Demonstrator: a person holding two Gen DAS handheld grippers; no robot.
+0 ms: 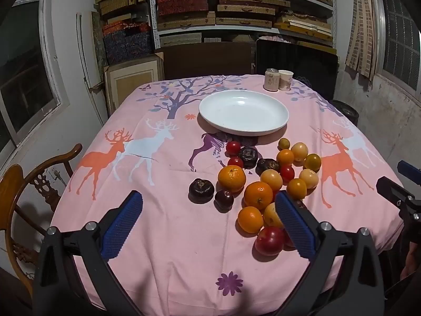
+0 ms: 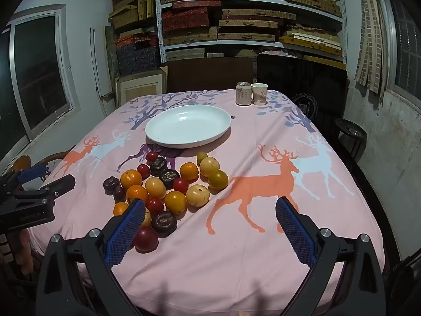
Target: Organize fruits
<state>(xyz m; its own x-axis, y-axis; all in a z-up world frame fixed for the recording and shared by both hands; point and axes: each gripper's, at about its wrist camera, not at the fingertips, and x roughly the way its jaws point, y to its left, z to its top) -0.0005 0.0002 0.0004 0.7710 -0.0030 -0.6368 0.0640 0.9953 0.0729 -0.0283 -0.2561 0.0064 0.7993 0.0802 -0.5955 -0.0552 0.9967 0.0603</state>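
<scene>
A pile of several fruits (image 1: 259, 181) lies on the pink deer-print tablecloth (image 1: 168, 237): oranges, yellow and red round fruits, and dark purple ones. Beyond it sits an empty white plate (image 1: 243, 112). My left gripper (image 1: 210, 210) hovers open over the near side of the pile, nothing between its blue pads (image 1: 121, 226). In the right wrist view the same pile (image 2: 168, 189) lies left of centre, the plate (image 2: 188, 126) behind it. My right gripper (image 2: 210, 218) stands open and empty, its left pad beside the nearest fruits. Each gripper shows at the edge of the other's view.
A drink can (image 1: 271, 79) and a paper cup (image 1: 285, 79) stand at the table's far side. A wooden chair (image 1: 23, 184) stands at the left of the table. Shelves of boxes (image 1: 236, 8) fill the back wall. Windows flank both sides.
</scene>
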